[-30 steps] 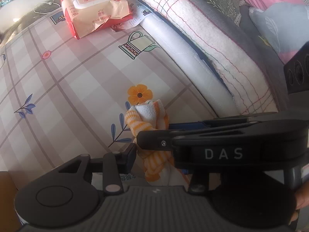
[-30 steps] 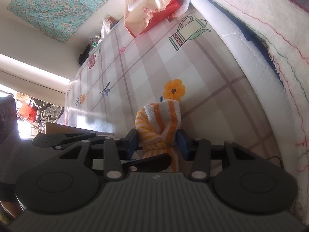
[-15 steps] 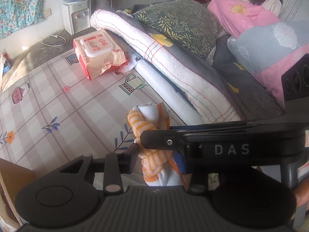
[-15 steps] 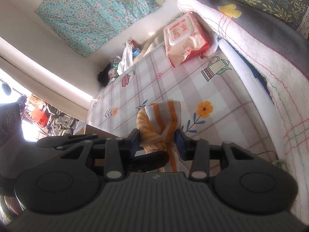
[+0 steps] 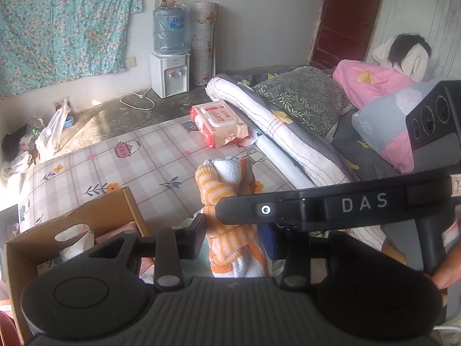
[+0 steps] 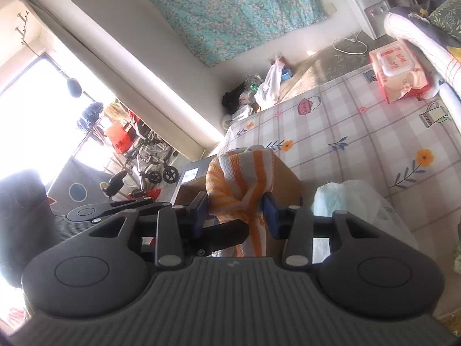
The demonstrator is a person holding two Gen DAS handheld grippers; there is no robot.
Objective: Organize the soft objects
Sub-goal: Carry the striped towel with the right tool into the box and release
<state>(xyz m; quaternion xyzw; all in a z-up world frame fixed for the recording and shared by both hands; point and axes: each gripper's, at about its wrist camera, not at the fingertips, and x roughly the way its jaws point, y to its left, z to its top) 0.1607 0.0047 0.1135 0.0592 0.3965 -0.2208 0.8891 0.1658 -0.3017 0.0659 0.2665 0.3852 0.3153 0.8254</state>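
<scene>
Left gripper [image 5: 233, 230]: nearest to me, its jaws are clamped on the lower part of the orange-and-white striped towel [image 5: 230, 196]; the right gripper's arm crosses just in front of it.
Right gripper [image 6: 234, 213]: its jaws are pressed on the same towel [image 6: 239, 181] from the other side, so both tools hold the one bundle.
Where the towel is: held up in the air between the two grippers, clear of the patterned mat [image 5: 149, 158], with its rolled top standing above the jaws and its tail hanging below them.
How it will handle: I judge it light, soft and floppy; nothing fragile, not slippery, since terry cloth bites well on the pads. It will sag and unroll wherever it is not pinched.
Where to hold: across the thick knotted middle, as now, where the layers bunch; a loose edge would let the roll fall open.
Cardboard box [image 5: 86, 222]: just below and to the left of the towel, open at the top, with a few things already inside; it looks the likely place to put the towel.
Plastic bag [image 6: 354, 201]: near the right gripper, lying on the mat.
Wipes pack [image 5: 219, 121]: farther off on the mat, against the rolled bedding [image 5: 276, 132].
Water dispenser [image 5: 170, 69]: farthest, by the wall.
</scene>
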